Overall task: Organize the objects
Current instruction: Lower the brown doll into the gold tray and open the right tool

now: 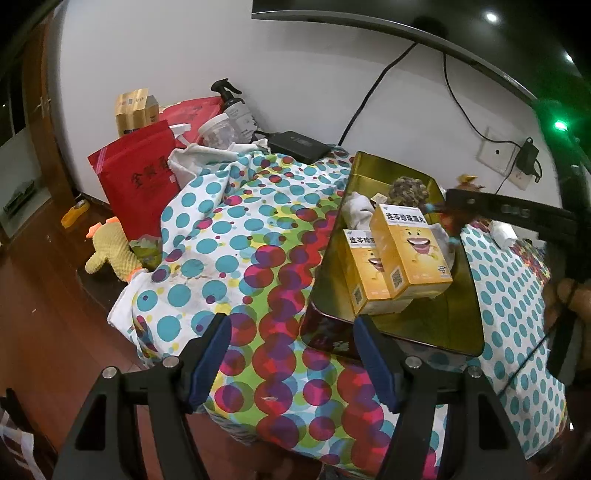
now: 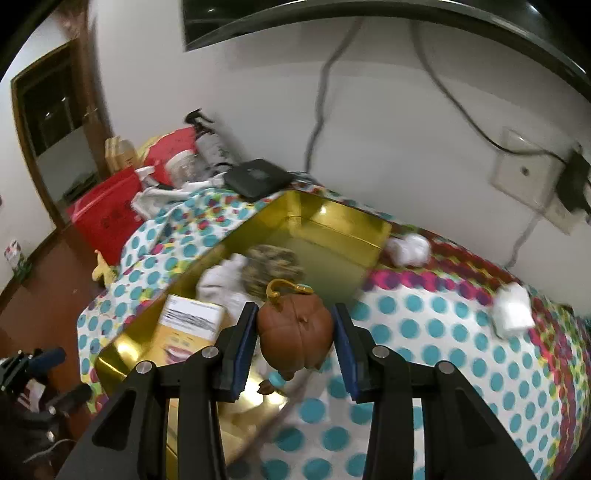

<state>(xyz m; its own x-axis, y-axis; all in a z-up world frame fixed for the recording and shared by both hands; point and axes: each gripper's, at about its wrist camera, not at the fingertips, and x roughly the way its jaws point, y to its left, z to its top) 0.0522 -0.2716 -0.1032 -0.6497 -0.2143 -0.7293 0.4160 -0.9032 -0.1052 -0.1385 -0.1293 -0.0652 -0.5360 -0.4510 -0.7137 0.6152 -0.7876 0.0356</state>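
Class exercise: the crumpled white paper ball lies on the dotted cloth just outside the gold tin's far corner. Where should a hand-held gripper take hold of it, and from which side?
Grip the crumpled white paper ball across its middle, coming from above. It is roundish and soft, so any pair of opposite sides should serve, but the gold tin wall stands close on one side, so align the fingers along that wall rather than across it.

Home interior, prob. living rm or bedroom. Evidence: table w/ polka-dot cloth [image 1: 229, 236] directly ahead of left claw; household clutter beyond and left of claw: red gift bag [image 1: 138, 177], spray bottle [image 1: 236, 107], plastic jar [image 1: 218, 131], plush duck [image 1: 110, 251]. Wall-mounted TV [image 2: 332, 22] above, cables down to wall socket [image 2: 524, 173], far right of right claw. Wood floor [image 1: 48, 332], wooden door frame [image 2: 26, 147] far left.
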